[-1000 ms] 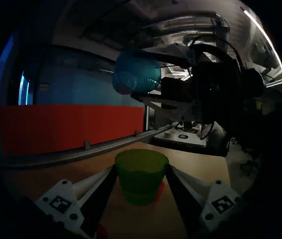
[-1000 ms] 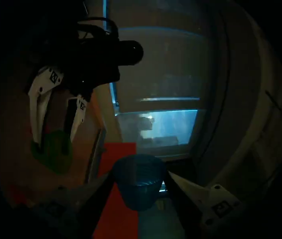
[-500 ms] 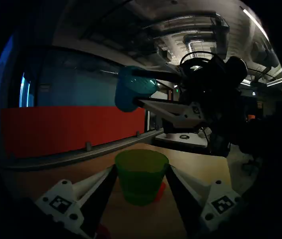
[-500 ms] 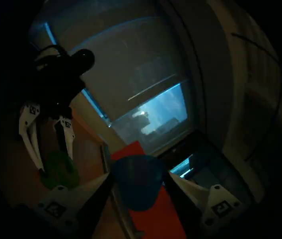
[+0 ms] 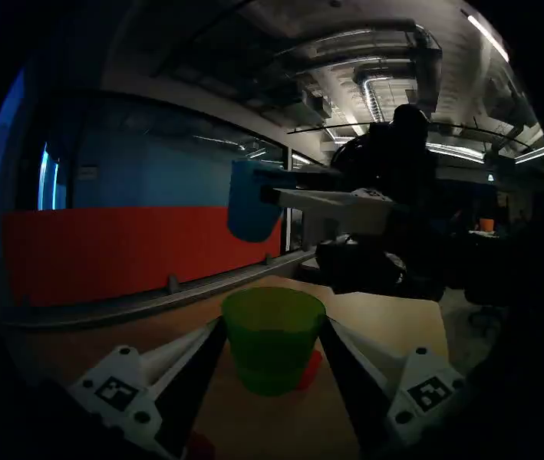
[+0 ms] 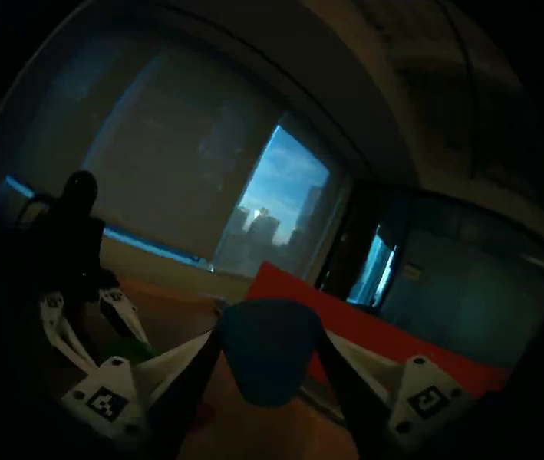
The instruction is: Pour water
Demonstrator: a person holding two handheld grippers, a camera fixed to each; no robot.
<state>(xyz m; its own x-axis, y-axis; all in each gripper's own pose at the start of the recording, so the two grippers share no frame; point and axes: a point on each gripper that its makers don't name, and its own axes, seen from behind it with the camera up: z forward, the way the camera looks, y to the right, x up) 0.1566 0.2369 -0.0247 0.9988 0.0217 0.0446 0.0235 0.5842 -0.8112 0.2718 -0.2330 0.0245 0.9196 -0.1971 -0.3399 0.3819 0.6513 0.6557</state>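
Since a second ago the blue cup [image 5: 250,203] has swung from tipped, mouth turned down, to near upright, and the right gripper [image 6: 270,339] has levelled out with it. Its fingers are closed on the blue cup's two sides, holding it in the air, above and a little behind the green cup [image 5: 273,337].

The left gripper [image 5: 273,328] has its fingers pressed against both sides of the green cup, which seems to rest low on the wooden worktop [image 5: 394,307]. That hold likely steadies the green cup as the one receiving water, while the blue cup is kept high so it can tip over the open rim. With the blue cup now upright, the pour looks finished or paused; no water can be made out in the dim light.

A small red patch [image 5: 310,366] lies on the worktop, touching the green cup's base on its right. Behind, a rail and a long red panel [image 5: 118,245] close off the far side. The worktop's right edge lies near the green cup, with open floor beyond. Above the green cup there is free room for the blue cup to lower or draw away.
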